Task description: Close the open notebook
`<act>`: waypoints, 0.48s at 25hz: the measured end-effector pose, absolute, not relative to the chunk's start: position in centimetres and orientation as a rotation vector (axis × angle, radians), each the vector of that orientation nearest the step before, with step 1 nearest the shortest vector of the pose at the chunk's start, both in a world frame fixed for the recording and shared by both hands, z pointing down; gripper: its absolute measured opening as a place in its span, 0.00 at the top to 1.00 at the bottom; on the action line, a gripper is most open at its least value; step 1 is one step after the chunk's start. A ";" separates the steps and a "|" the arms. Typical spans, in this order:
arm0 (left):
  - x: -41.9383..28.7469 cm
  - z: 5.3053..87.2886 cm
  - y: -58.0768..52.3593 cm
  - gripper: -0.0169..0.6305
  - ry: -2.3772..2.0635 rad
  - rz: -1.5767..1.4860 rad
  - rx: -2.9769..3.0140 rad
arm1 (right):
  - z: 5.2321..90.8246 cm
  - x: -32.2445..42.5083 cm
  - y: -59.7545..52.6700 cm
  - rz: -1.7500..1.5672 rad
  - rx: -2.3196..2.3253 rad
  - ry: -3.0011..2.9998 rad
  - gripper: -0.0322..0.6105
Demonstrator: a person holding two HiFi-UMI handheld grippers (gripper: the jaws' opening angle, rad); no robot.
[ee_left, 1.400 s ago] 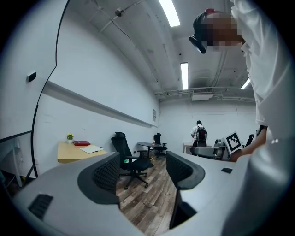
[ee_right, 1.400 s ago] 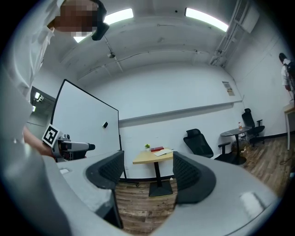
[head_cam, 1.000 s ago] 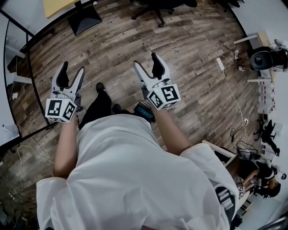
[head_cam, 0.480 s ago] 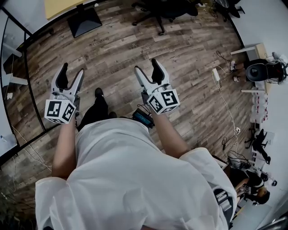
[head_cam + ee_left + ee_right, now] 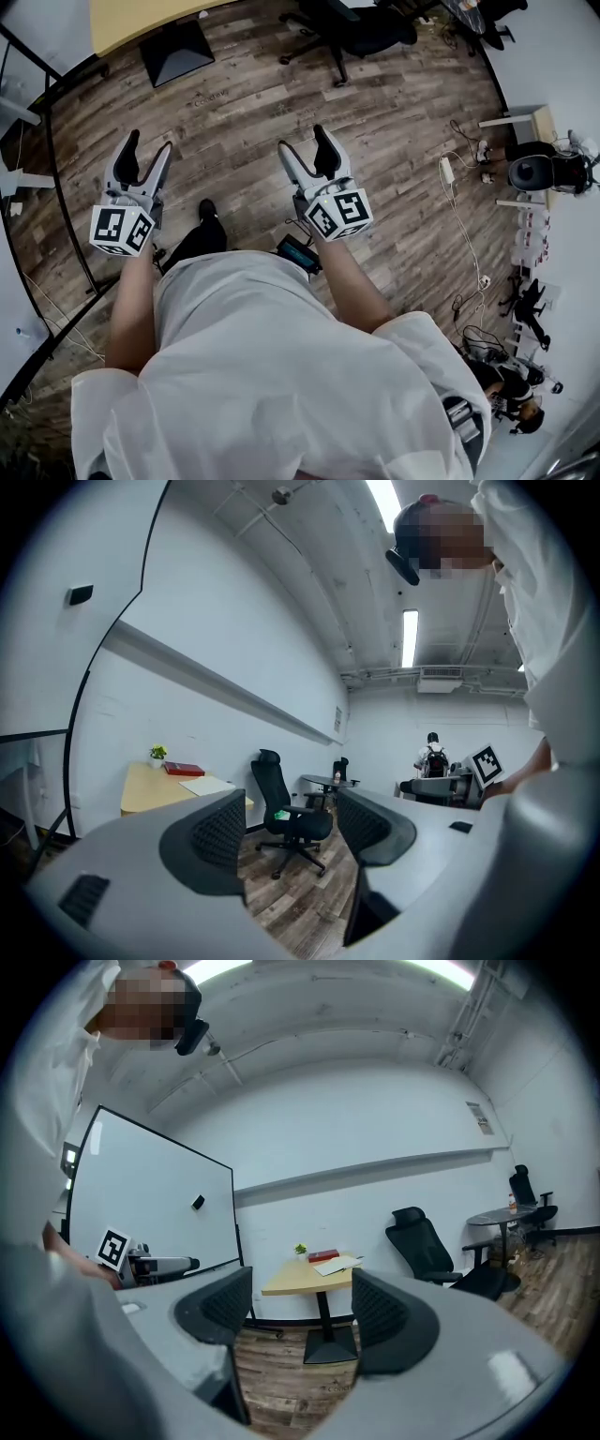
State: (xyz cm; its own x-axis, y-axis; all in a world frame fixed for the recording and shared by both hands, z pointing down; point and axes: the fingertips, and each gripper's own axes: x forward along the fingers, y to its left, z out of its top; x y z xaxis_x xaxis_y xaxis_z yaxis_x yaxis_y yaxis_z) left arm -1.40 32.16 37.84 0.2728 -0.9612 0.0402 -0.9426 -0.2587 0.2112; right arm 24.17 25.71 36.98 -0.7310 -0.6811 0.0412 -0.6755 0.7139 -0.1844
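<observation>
Both tools are empty. The left hand-held gripper point(image 5: 147, 146) has its jaws spread wide, and its own view shows only floor and a far office chair point(image 5: 289, 819) in the gap. The right hand-held gripper point(image 5: 307, 142) is equally wide open and holds nothing.

The open notebook point(image 5: 339, 1263) appears to be the pale spread of pages lying flat on the yellow desk point(image 5: 289, 1284) against the far wall, just beside a red book point(image 5: 323, 1255) and near a small plant point(image 5: 300, 1249). It is well apart from both tools, and you must cross the wooden floor point(image 5: 394, 122) to reach it.

Handling, as a judgement:
- Expect a light item with thin, flexible pages, and a cover likely only a little stiffer.
- Pages crease or tear if pinched hard, so use a light grip.
- A light notebook is likely to slide on the smooth desk top, so steady one half with one tool.
- Take hold at the free outer edge of one cover, away from the spine, and fold it over.

Which side is the cover cannot be determined at this range.
</observation>
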 end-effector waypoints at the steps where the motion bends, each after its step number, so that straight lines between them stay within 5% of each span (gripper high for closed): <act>1: -2.0 37.8 31.3 0.52 -1.778 -0.137 2.352 | 37.0 23.6 24.9 -0.295 -1.145 2.881 0.43; 12: -7.9 38.0 23.1 0.53 -1.742 -0.125 2.408 | 36.9 15.5 16.6 -0.227 -1.130 2.921 0.43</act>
